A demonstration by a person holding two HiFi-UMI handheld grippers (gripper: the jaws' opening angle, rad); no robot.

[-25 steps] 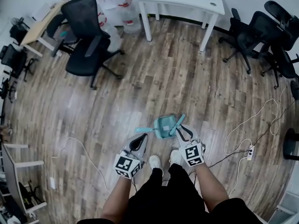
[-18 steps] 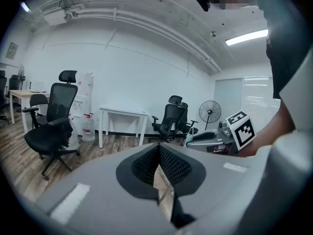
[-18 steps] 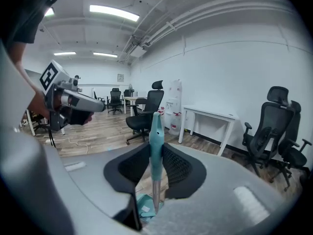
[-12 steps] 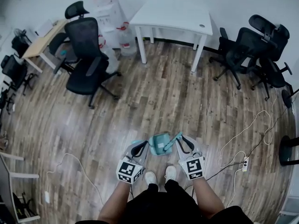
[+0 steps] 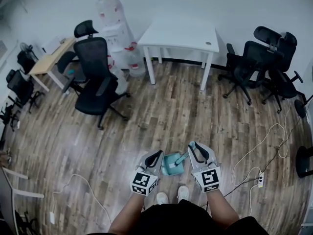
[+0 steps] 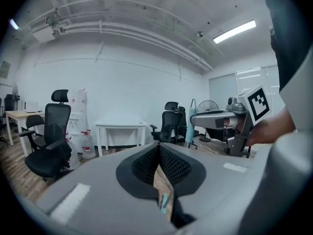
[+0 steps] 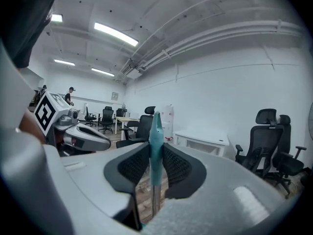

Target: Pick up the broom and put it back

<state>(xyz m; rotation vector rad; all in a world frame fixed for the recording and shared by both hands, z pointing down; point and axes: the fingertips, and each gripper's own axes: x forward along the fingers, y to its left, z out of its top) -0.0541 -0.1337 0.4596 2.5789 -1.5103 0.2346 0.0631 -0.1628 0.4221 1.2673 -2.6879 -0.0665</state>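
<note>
My right claw [image 7: 155, 150] is clamped on the teal broom [image 7: 156, 126]. Its slim handle stands upright between the ribbed pads and pokes out past the tips. My left claw [image 6: 159, 153] has its tips together. A sliver of teal shows in the gap behind them, and I cannot tell whether it is gripped. In the head view the 2 claws sit just ahead of my feet with the teal dustpan [image 5: 170, 165] between them, the broom's handle slanting across it. I judge step 1 of 2, the pick-up, done. Step 2 is carrying the broom back and releasing it, but I cannot see where it belongs.
</note>
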